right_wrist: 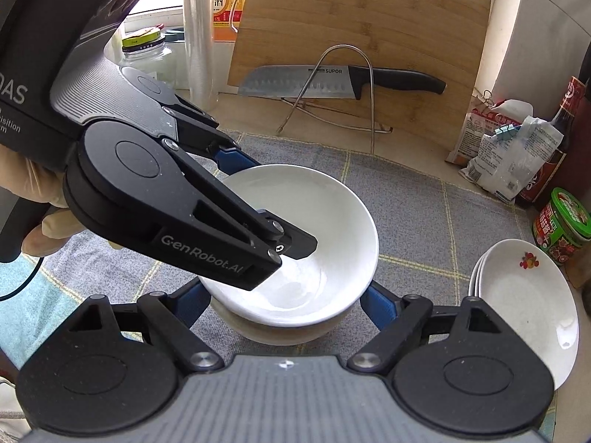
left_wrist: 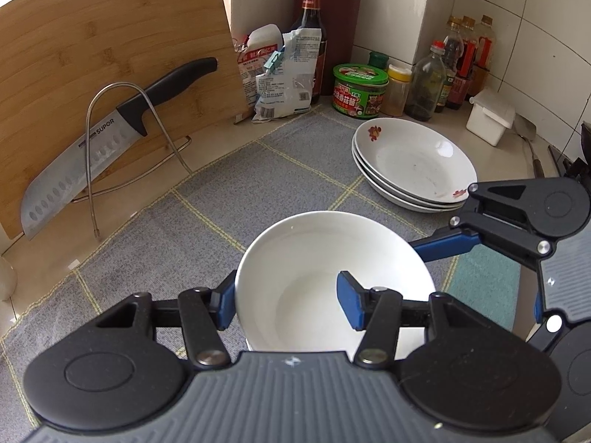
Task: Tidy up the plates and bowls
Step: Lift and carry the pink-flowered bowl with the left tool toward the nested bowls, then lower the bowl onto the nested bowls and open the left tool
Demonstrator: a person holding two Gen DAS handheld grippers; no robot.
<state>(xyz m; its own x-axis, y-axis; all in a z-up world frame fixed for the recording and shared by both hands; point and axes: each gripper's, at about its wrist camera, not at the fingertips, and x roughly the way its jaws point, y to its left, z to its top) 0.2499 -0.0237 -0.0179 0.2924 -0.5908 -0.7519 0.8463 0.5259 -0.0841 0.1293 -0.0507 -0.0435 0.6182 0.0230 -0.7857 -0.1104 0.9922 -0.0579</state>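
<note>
White bowl sat at lower centre of the left wrist view, pinched at its rim by the left gripper: one blue pad outside the wall, the other inside the hollow, the jaws clenched on the thin porcelain. In the right wrist view the same bowl rested nested in a second bowl below it, and the right gripper straddled that lower bowl with a pad at each side; whether its pads actually pressed the wall could not be told (they were partly hidden under the upper rim). The arrangement read as a stacking step: one tool carrying the upper bowl by its edge, the other steadying the base so it would not slide on the grey cloth.

Room around the stack was fair. Plates, three nested with a red flower print, lay to the right and well apart. A cutting board leaned against the wall at upper left, with a knife on a wire rack in front of it, clear of the bowls. Jars and bottles crowded the top-right corner. The tightest spot was between the two tools themselves, close together over the bowls.
</note>
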